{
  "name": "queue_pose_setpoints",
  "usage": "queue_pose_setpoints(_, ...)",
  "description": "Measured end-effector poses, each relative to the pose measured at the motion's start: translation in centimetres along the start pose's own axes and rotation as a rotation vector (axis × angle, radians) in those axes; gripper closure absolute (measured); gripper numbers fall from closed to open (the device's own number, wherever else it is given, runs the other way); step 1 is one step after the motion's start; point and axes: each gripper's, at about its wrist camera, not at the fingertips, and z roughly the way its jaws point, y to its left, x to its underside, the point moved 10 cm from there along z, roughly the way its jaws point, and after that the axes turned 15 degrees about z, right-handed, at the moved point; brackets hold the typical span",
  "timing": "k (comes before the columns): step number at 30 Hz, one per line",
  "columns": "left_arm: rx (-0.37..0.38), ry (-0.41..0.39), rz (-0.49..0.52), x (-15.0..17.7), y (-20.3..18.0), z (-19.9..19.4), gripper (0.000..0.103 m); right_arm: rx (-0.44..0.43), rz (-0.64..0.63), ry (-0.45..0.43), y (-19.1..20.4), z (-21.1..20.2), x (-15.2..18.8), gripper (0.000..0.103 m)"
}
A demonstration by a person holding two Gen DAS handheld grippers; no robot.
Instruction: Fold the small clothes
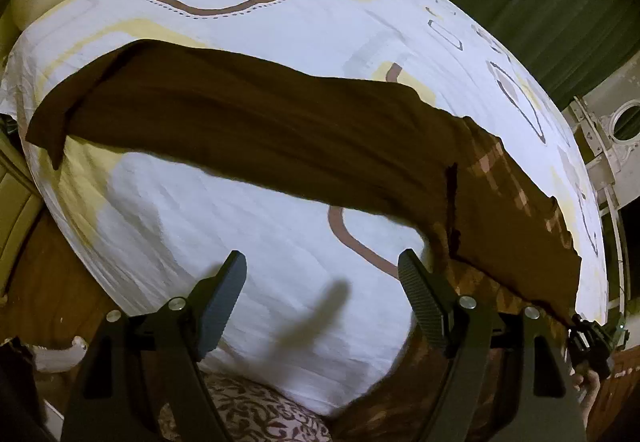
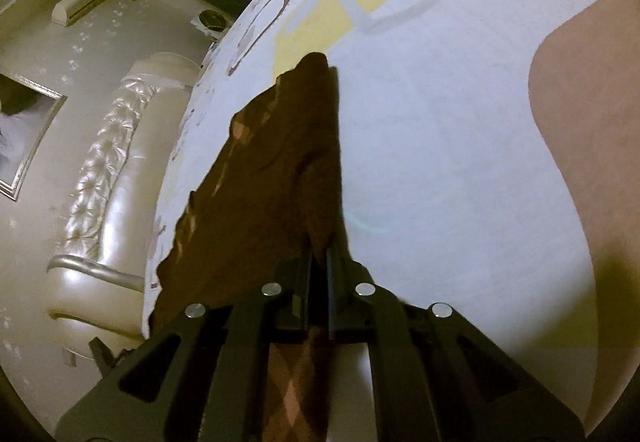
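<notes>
The brown garment (image 1: 256,129) lies stretched in a long band across the middle of the left wrist view, over the patterned bed sheet (image 1: 248,234), with its right end running down toward the lower right of the frame, where a checked lining or second layer shows pale squares. The right gripper (image 2: 319,254) is clenched on that end: in its own view the fingers are pressed together with a bunched edge of cloth pinched between them, and the fabric fans away from the tips toward the upper middle of the frame. The left gripper (image 1: 322,274) hangs released above bare sheet at the bottom of its view, fingers spread wide, nothing between them, the garment's lower edge just beyond its tips. The risk I see is the thin pinch: the cloth looks soft and limp, and a quick pull could slide it out or drag only one layer, leaving the fold crooked. The sheet itself is loose and faintly wrinkled, so it may ride up with the garment if the left fingers close too low and catch both. The fingers' ribbed dark pads should help. A padded, glossy headboard (image 2: 120,177) curves along the left of the right wrist view.
</notes>
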Motion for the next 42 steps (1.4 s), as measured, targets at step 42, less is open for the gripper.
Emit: queue_pose_setpoints(42, -0.143, -0.114, -0.107, 0.5, 17.2, -4.7, 0.026, 0.014, -0.199, -0.028, 9.7, 1.5, 3.5, 0.061)
